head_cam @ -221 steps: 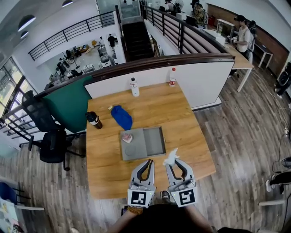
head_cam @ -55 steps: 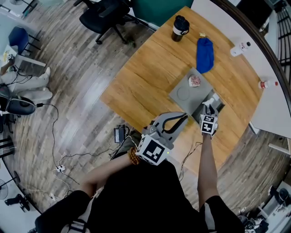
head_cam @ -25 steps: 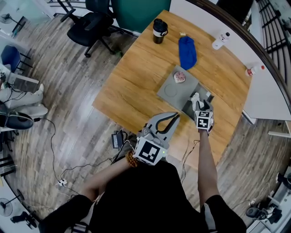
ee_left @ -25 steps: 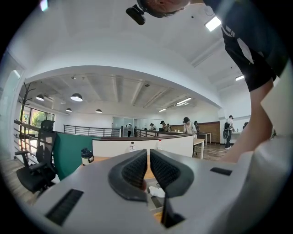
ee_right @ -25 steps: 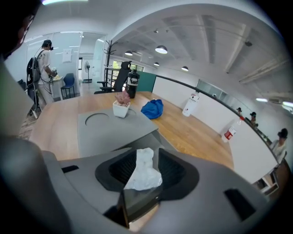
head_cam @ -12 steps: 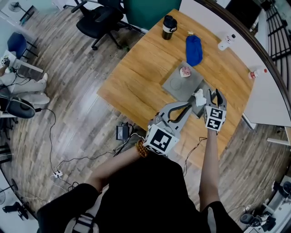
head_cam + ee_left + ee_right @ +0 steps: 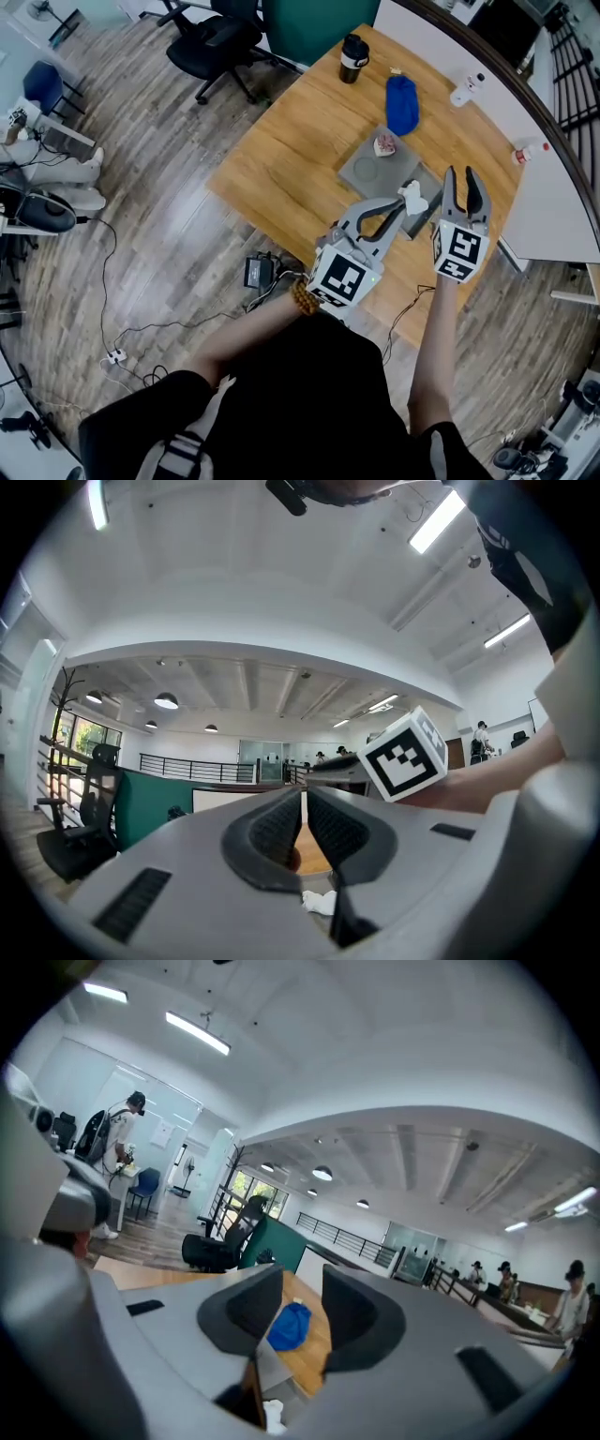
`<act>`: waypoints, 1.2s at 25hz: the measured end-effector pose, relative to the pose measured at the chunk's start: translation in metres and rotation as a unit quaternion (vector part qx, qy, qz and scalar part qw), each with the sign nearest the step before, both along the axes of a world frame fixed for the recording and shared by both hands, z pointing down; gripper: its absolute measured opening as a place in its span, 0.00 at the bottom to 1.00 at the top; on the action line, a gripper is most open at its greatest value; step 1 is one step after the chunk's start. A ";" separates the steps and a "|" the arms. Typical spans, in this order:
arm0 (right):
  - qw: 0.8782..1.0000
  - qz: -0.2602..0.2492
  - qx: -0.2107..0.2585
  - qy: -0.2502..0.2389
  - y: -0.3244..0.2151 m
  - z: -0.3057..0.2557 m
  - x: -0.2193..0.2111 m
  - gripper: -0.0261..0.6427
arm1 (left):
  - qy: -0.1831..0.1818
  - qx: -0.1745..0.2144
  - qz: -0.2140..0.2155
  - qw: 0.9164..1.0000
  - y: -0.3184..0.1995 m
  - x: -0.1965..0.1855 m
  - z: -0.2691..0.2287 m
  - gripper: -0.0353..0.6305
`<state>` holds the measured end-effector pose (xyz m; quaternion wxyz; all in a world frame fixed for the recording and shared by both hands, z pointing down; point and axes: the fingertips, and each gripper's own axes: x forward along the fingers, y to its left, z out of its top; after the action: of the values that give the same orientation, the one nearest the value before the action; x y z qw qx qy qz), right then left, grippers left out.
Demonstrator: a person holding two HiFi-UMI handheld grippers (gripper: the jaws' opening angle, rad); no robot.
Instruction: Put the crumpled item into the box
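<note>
Right tool (image 7: 461,174) is held up above the far side of the box (image 7: 429,216). Its jaws stand apart with nothing between them, and they have just been closing a little. Through the gap only the blue cloth (image 7: 289,1326) beyond the box is seen.

On the near side of the box the left tool (image 7: 403,202) is held about level, its jaws brought together on nothing. In the left gripper view the crumpled item (image 7: 411,194) is seen below and beyond those jaws, not gripped by them.

The crumpled item, a small white wad, lies at the near edge of the box's deeper half and is held by neither tool. It is judged to have been set down there, so the main step appears done. Whether it rests fully inside or partly on the rim cannot be told from these views. If it sits on the rim, a nudge inward would be left to do; otherwise only the withdrawal of both tools remains.

A pink and white object (image 7: 384,144) lies on the flat grey half (image 7: 367,176) joined to the box, and the counter (image 7: 291,159) around it carries nothing else that belongs to the task.
</note>
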<state>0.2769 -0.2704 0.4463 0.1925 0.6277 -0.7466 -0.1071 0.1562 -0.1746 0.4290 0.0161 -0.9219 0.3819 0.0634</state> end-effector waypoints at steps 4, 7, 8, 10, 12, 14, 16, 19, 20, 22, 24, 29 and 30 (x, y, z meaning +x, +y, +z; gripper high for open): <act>0.999 -0.005 0.047 -0.019 0.025 -0.040 -0.013 0.23 | 0.002 -0.001 0.003 1.000 0.010 0.004 0.001 0.11; 0.997 0.002 0.079 -0.026 0.046 -0.054 -0.015 0.19 | -0.001 -0.002 0.005 1.000 0.014 0.004 0.005 0.11; 0.995 0.005 0.091 -0.026 0.054 -0.057 -0.014 0.16 | -0.002 -0.002 0.005 1.000 0.015 0.004 0.006 0.11; 0.994 0.012 0.110 -0.026 0.068 -0.061 -0.012 0.14 | -0.004 -0.001 0.006 1.000 0.018 0.005 0.006 0.11; 0.993 0.019 0.116 -0.031 0.079 -0.060 -0.011 0.13 | -0.006 0.001 0.008 1.000 0.020 0.006 0.006 0.11; 0.992 0.021 0.117 -0.033 0.087 -0.057 -0.010 0.12 | -0.010 0.005 0.008 1.000 0.022 0.007 0.005 0.11; 0.992 0.023 0.119 -0.037 0.095 -0.056 -0.009 0.11 | -0.012 0.009 0.007 1.000 0.025 0.009 0.003 0.11; 0.991 0.027 0.126 -0.044 0.108 -0.058 -0.011 0.10 | -0.011 0.022 0.003 1.000 0.029 0.009 -0.001 0.11; 0.990 0.028 0.129 -0.047 0.113 -0.059 -0.013 0.09 | -0.010 0.028 0.002 1.000 0.030 0.008 -0.003 0.11; 0.989 0.028 0.134 -0.051 0.122 -0.059 -0.016 0.06 | -0.011 0.040 -0.002 0.999 0.031 0.006 -0.006 0.11; 0.989 0.028 0.135 -0.057 0.128 -0.058 -0.017 0.05 | -0.012 0.043 -0.003 0.999 0.032 0.008 -0.007 0.11; 0.988 0.022 0.131 -0.076 0.140 -0.052 -0.022 0.03 | -0.016 0.038 -0.003 0.999 0.035 0.016 -0.004 0.11; 0.987 0.021 0.135 -0.085 0.142 -0.052 -0.023 0.03 | -0.015 0.037 -0.002 0.999 0.035 0.019 -0.003 0.11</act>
<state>0.2534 -0.1285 0.3940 0.0445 0.6705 -0.7255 -0.1489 0.1748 -0.1394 0.4256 0.0565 -0.9207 0.3810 0.0634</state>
